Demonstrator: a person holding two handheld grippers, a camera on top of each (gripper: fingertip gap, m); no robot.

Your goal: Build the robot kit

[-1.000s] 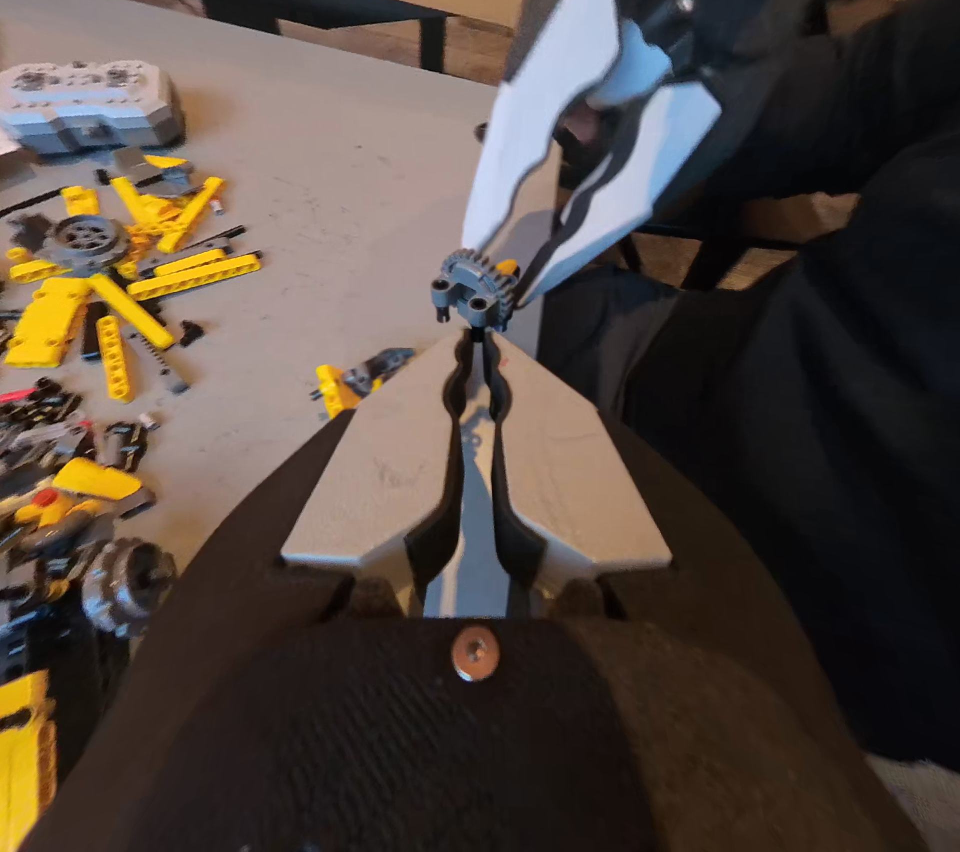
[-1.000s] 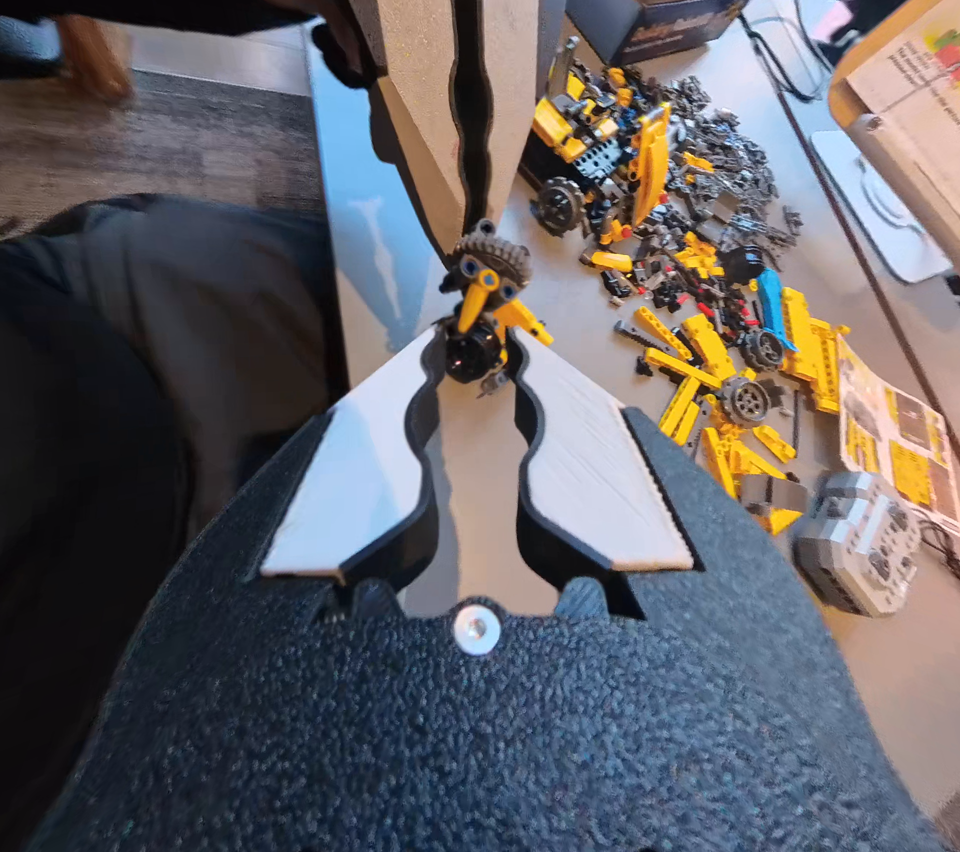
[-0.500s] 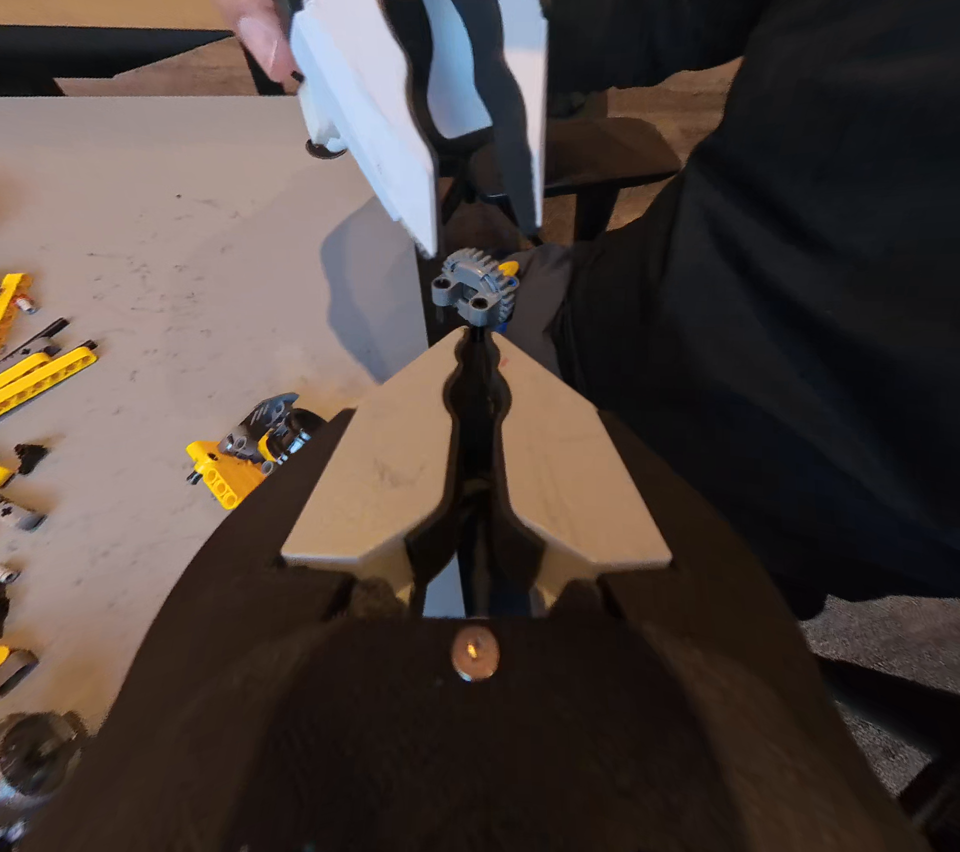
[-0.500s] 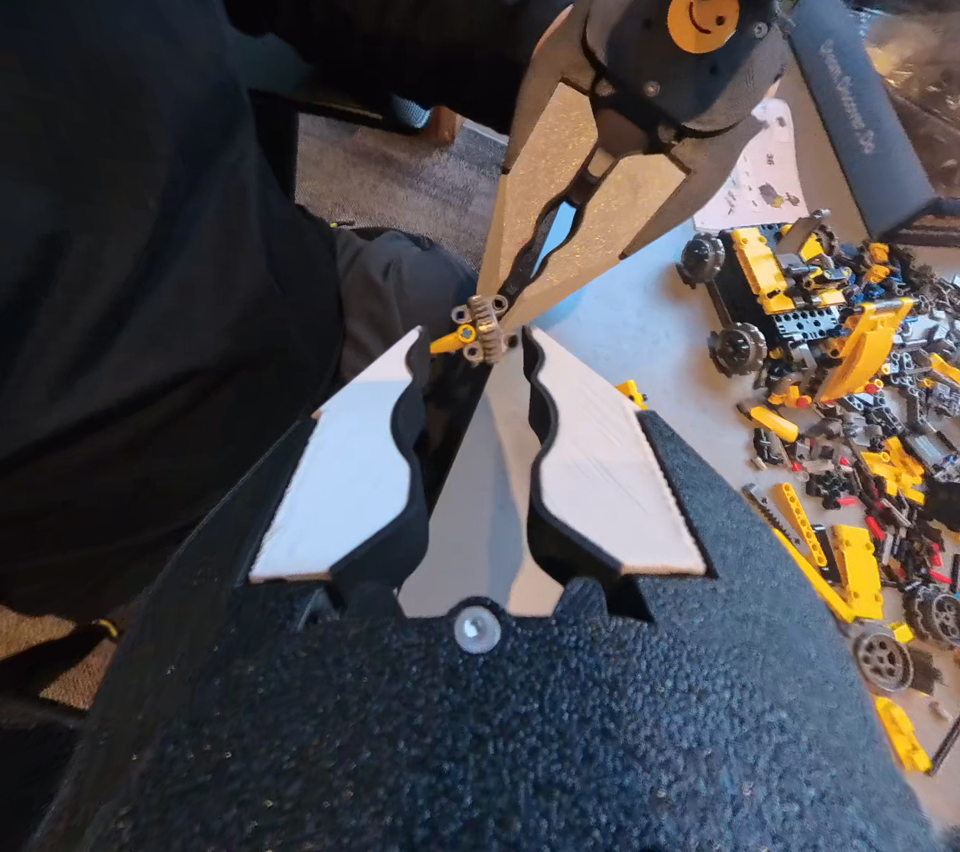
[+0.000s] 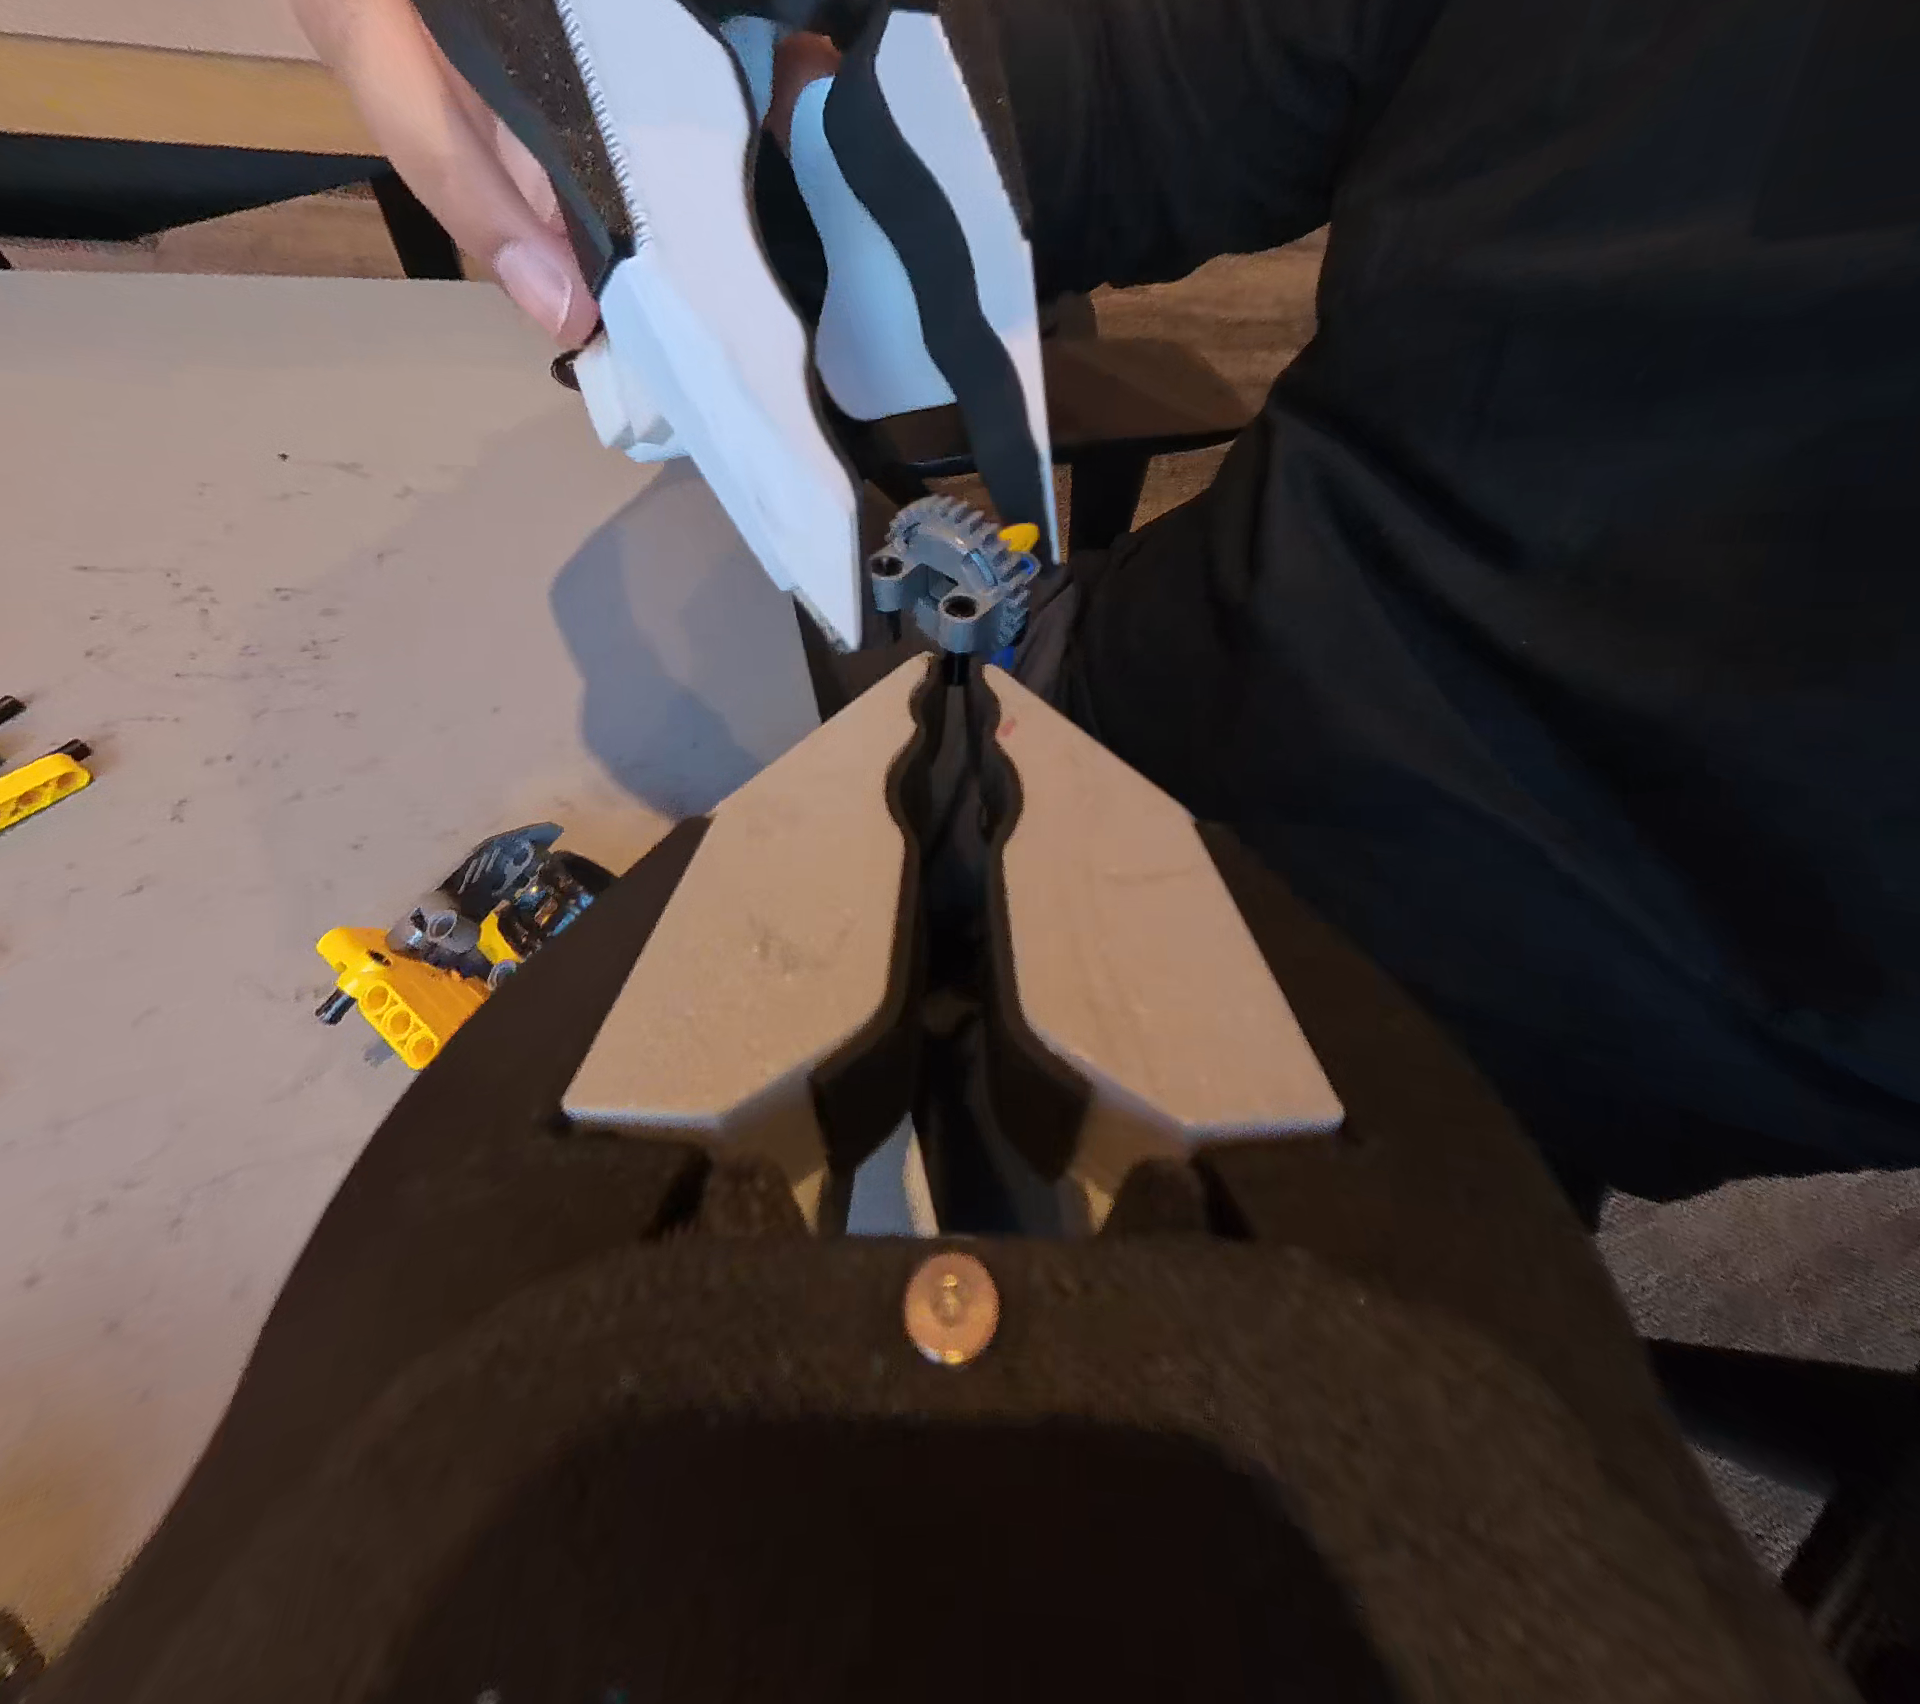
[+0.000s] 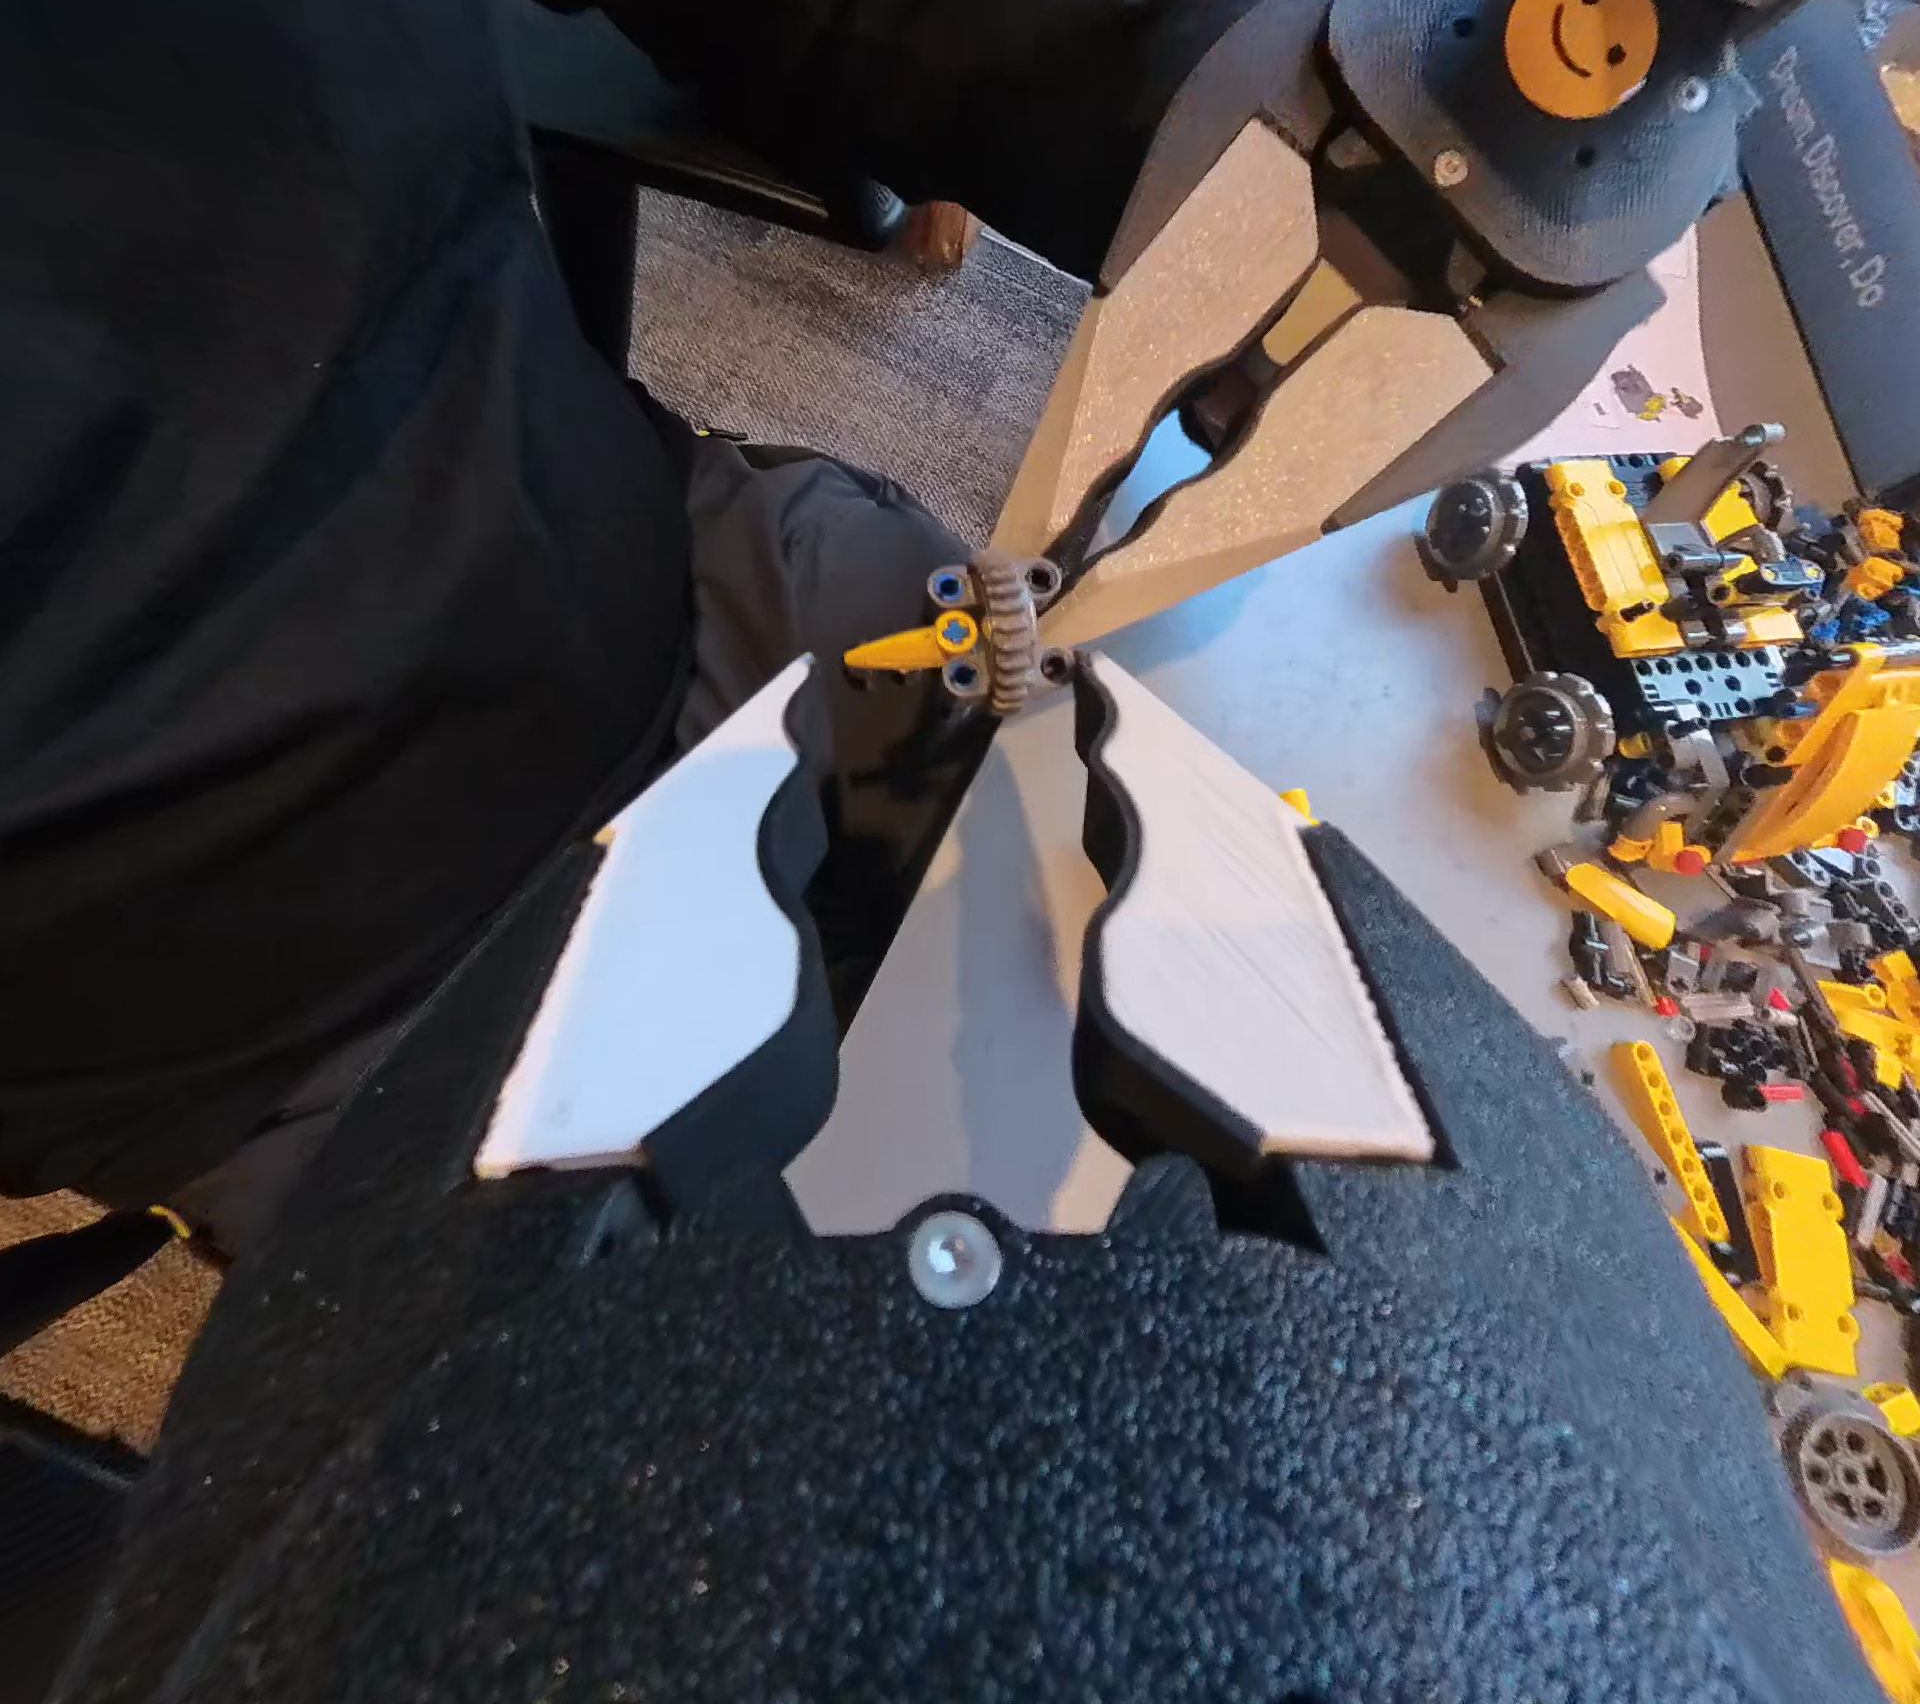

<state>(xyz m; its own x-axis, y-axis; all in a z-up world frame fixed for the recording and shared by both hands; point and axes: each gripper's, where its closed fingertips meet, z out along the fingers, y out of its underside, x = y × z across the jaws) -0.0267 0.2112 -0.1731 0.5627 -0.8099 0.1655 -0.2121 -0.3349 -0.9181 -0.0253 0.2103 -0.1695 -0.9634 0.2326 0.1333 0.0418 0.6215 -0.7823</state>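
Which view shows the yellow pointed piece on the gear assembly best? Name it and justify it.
The right wrist view. There the yellow pointed piece shows full length, sticking out sideways from the gear assembly that the left gripper pinches. The left wrist view shows only its yellow tip behind the gear.

My left gripper [image 5: 954, 667] pinches the small grey toothed-gear assembly with a yellow pointed piece [image 5: 951, 574] off the pale grey table's [image 5: 260, 615] edge. My right gripper [image 6: 940, 667], jaws apart, straddles it. A heap of yellow and black building-brick parts [image 6: 1714, 823] lies on the table to my right.
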